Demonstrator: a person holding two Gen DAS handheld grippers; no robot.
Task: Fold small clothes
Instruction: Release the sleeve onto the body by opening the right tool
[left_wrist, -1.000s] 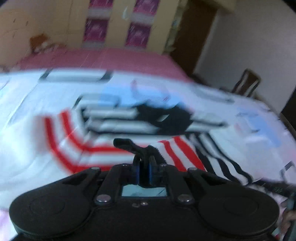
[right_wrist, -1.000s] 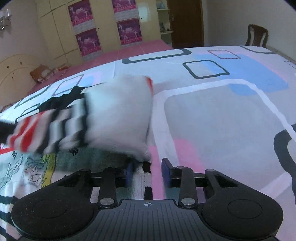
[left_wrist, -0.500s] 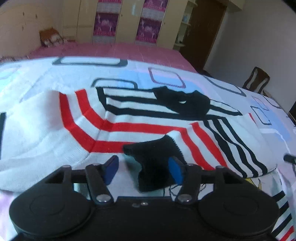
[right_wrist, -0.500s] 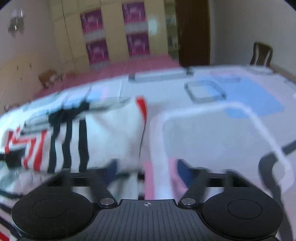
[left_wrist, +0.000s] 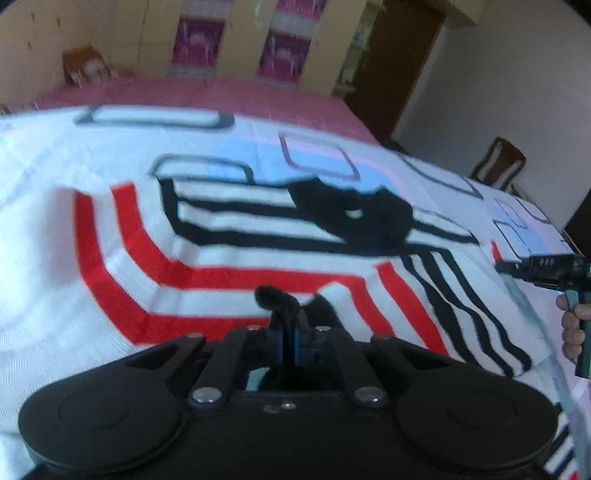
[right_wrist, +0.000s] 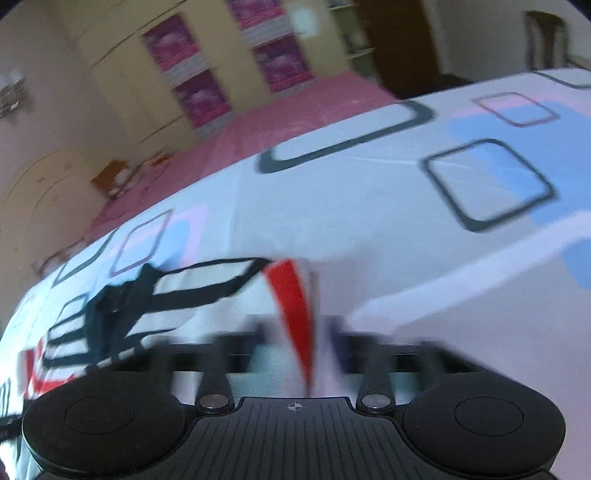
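Note:
A white knit sweater (left_wrist: 221, 273) with red and black stripes lies spread on the patterned bed sheet (left_wrist: 44, 177). My left gripper (left_wrist: 291, 332) is shut on its black cuff (left_wrist: 275, 297), which pokes up above the fingers. In the right wrist view, which is blurred, the sweater's red-striped edge (right_wrist: 288, 295) lies between the jaws of my right gripper (right_wrist: 301, 332). These jaws are closing, with the pads still apart on either side of the cloth. The left wrist view shows the right gripper's body (left_wrist: 535, 266) and a hand (left_wrist: 572, 325) at the sweater's right edge.
The sheet (right_wrist: 369, 206) reaches far to the right, printed with blue and grey squares. A pink cover (left_wrist: 221, 96) lies beyond it. Yellow wardrobes (left_wrist: 236, 37), a dark door (left_wrist: 399, 59) and a wooden chair (left_wrist: 498, 162) stand at the back.
The left gripper opened over the black cuff, then shut on it. The right gripper let go of the sweater, swung along its edge, and its jaws narrowed around the red-striped edge.

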